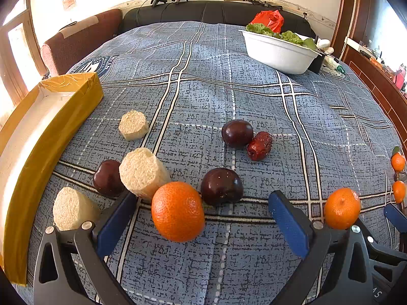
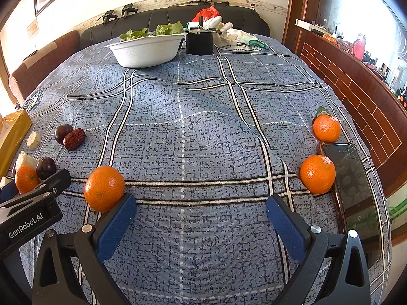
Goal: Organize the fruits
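My left gripper (image 1: 203,208) is open over the blue checked cloth; an orange (image 1: 178,211) lies between its fingers, nearer the left one. Behind it lie a dark plum (image 1: 221,186), another plum (image 1: 237,133) touching a red date (image 1: 260,145), a third plum (image 1: 108,178), and three pale cut chunks (image 1: 143,172). Another orange (image 1: 342,208) lies by the right finger. My right gripper (image 2: 201,213) is open and empty; that orange (image 2: 104,188) touches its left finger. Two more oranges (image 2: 317,174) (image 2: 326,127) lie at the right.
A yellow box (image 1: 51,132) with a white inside stands at the left edge. A white bowl (image 2: 145,50) of lettuce, a black box (image 2: 199,41) and gloves are at the far end. A dark phone (image 2: 353,178) lies beside the right oranges. A wooden wall panel runs along the right.
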